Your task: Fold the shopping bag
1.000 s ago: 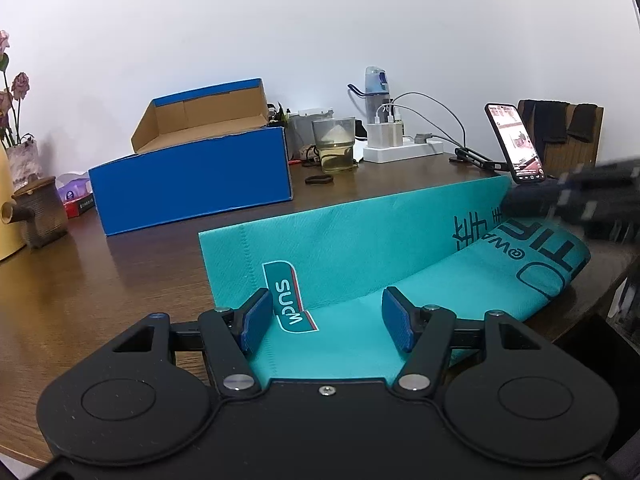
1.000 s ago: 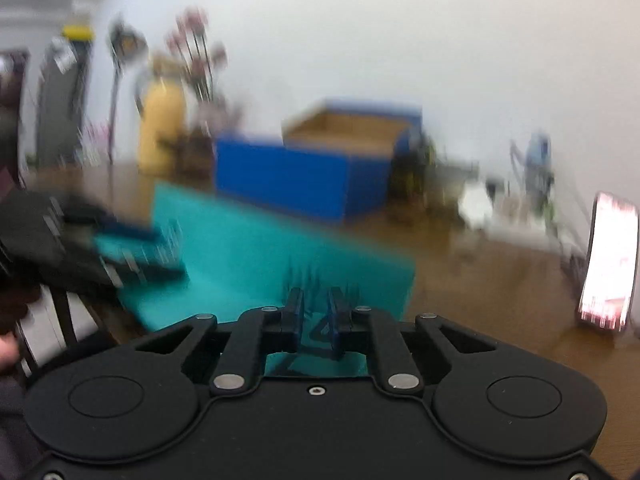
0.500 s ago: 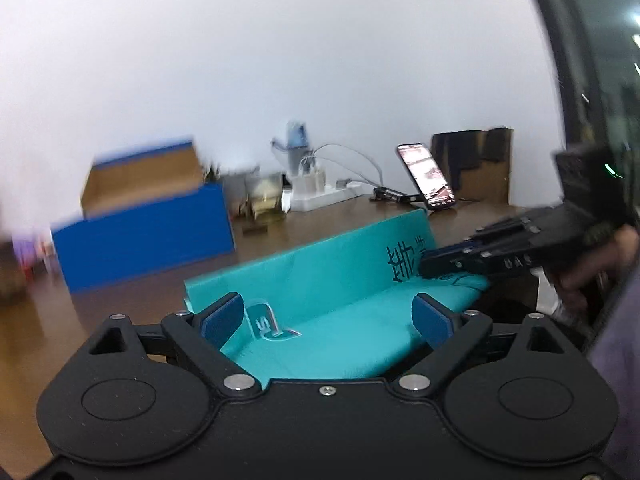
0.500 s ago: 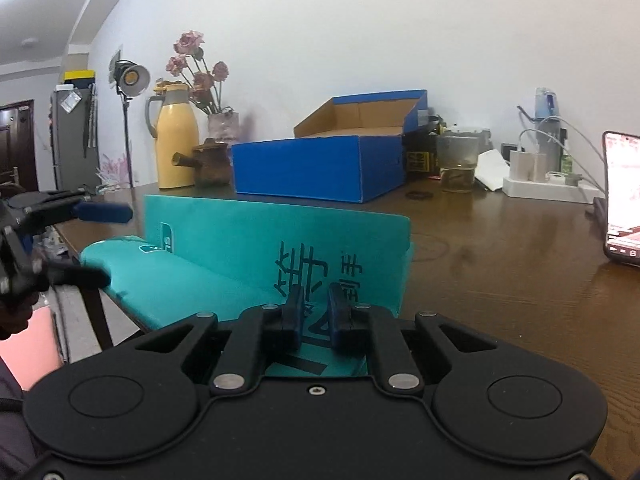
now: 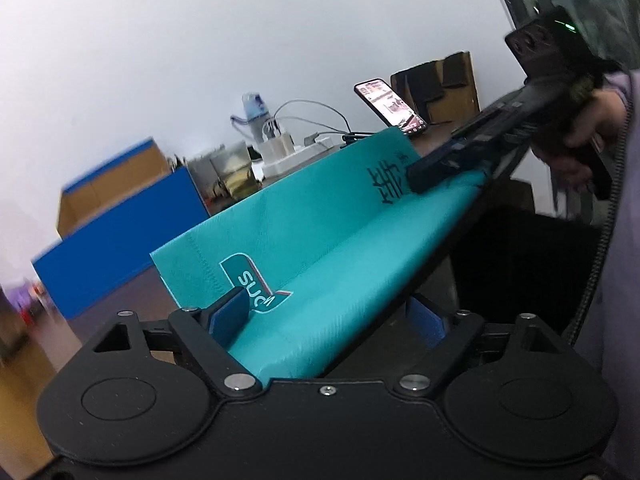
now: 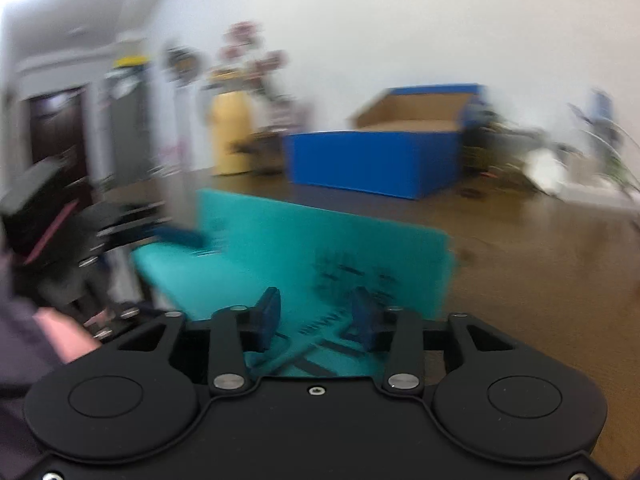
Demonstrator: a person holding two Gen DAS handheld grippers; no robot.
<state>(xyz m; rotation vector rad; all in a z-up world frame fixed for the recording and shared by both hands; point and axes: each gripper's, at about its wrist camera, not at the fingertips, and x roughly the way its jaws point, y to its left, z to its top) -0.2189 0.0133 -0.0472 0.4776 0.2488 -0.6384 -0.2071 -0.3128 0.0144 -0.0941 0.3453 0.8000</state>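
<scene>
The teal shopping bag (image 5: 320, 232) lies folded lengthwise at the table's near edge, its back flap standing up and the front part drooping over the edge. My left gripper (image 5: 328, 316) is open wide, with the bag's logo end lying between its blue pads (image 5: 230, 314). The right gripper (image 5: 424, 176) reaches the bag's far end by the black lettering. In the blurred right wrist view, the right gripper (image 6: 316, 312) is open over the printed end of the bag (image 6: 304, 240). The left gripper (image 6: 180, 236) shows at the bag's other end.
A blue cardboard box (image 5: 120, 236) (image 6: 376, 164) stands open behind the bag. A lit phone (image 5: 388, 106) on a stand, a white power strip (image 5: 280, 148) with cables and a yellow flask (image 6: 232, 140) sit further back. Bare brown table (image 6: 540, 260) lies to the right. A hand (image 5: 576, 136) holds the right gripper.
The right gripper was shut on the bag's printed end and has now opened. The left gripper opened wider and has tilted and swung right along the bag.
</scene>
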